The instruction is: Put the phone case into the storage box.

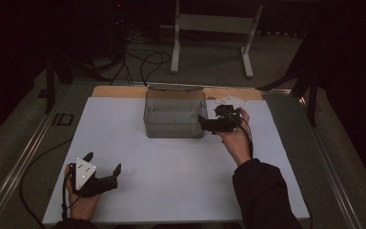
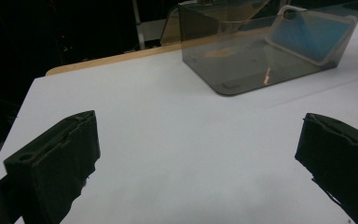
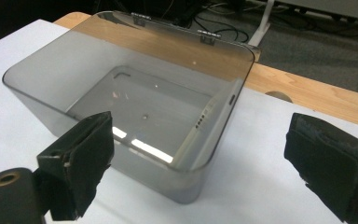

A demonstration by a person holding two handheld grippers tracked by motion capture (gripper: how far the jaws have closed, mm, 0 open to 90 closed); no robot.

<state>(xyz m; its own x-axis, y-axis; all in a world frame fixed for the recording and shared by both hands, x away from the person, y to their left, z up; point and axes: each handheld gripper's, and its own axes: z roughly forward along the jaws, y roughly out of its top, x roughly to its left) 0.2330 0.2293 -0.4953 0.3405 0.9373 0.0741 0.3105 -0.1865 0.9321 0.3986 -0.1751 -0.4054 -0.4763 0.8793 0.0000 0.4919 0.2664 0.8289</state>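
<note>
A: Position of the smoky clear box (image 1: 175, 114)?

B: It sits far-centre on the white table top (image 1: 171, 167), far edge close to the wooden strip (image 1: 119, 91). Lid is up at the back; two hinges show at the far rim in the right gripper view.

A: Contents?

B: A phone case (image 2: 313, 33), blue with a pale rim, leans on edge against the box's right wall. In the right gripper view it shows as a thin pale edge (image 3: 209, 122) along that wall. The rest of the floor is bare.

A: Right gripper (image 1: 208, 122)?

B: Held just beside the box's right wall, pointing left at it. Jaws stand wide apart, nothing between them. In its own view the near right corner of the box lies between the two black jaws, the case edge a little beyond. I cannot tell whether a jaw tip touches the wall.

A: Left gripper (image 1: 104, 168)?

B: Near-left part of the table, well apart from the box, jaws spread wide with bare table between them. The grey three-cornered plate (image 1: 85, 171) faces up. In its own view the box lies far and to the right.
</note>
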